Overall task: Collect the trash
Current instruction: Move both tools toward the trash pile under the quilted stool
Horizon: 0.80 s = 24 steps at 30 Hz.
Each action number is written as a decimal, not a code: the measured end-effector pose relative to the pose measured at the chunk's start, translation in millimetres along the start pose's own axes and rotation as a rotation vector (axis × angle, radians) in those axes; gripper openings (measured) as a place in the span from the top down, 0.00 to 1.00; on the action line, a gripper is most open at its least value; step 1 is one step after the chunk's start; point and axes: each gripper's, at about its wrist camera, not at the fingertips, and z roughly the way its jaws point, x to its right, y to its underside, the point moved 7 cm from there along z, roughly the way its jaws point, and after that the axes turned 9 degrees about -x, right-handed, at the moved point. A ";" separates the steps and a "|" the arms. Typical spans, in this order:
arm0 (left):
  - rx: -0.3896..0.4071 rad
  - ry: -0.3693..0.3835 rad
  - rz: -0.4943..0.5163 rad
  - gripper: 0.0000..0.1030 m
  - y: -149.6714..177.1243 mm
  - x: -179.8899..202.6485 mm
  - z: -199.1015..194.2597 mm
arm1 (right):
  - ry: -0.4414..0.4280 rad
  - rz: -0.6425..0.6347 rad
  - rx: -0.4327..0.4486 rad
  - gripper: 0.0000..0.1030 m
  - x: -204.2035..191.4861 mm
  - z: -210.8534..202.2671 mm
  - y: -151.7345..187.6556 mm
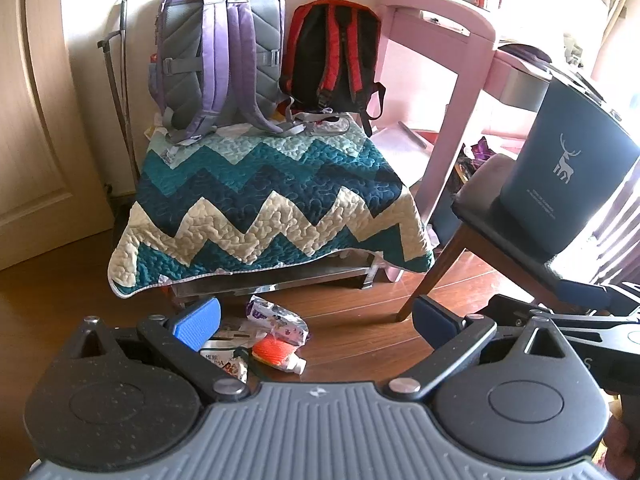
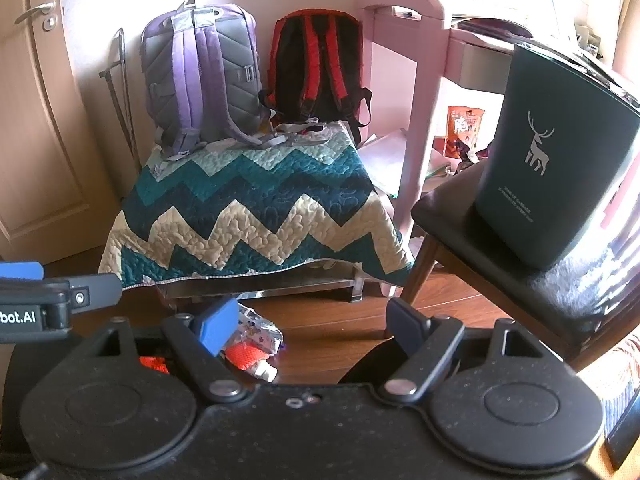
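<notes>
A small heap of trash lies on the wooden floor in front of the quilt-covered bench: a crumpled purple-and-white wrapper (image 1: 280, 318), an orange tube with a white cap (image 1: 278, 354) and a white printed packet (image 1: 224, 360). The wrapper (image 2: 260, 330) and orange tube (image 2: 250, 358) also show in the right wrist view. My left gripper (image 1: 316, 320) is open and empty, just above and behind the heap. My right gripper (image 2: 310, 326) is open and empty, to the right of the heap. A dark teal bin with a deer print (image 1: 568, 176) (image 2: 552, 160) stands on a dark chair.
A bench under a zigzag quilt (image 1: 272, 200) carries a purple backpack (image 1: 220, 56) and a red-and-black backpack (image 1: 332, 52). A pink desk (image 1: 440, 60) stands behind the chair (image 2: 500, 232). A door (image 1: 28, 120) is at the left. An orange snack bag (image 2: 464, 128) lies under the desk.
</notes>
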 end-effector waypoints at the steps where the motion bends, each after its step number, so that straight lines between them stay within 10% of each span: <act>1: -0.002 -0.001 -0.001 0.00 0.1 0.4 0.4 | -0.001 -0.003 -0.003 0.21 0.1 1.3 0.1; 24: -0.068 0.010 -0.014 0.00 8.6 -3.4 10.9 | -0.007 -0.045 -0.063 0.21 -7.9 11.0 -0.7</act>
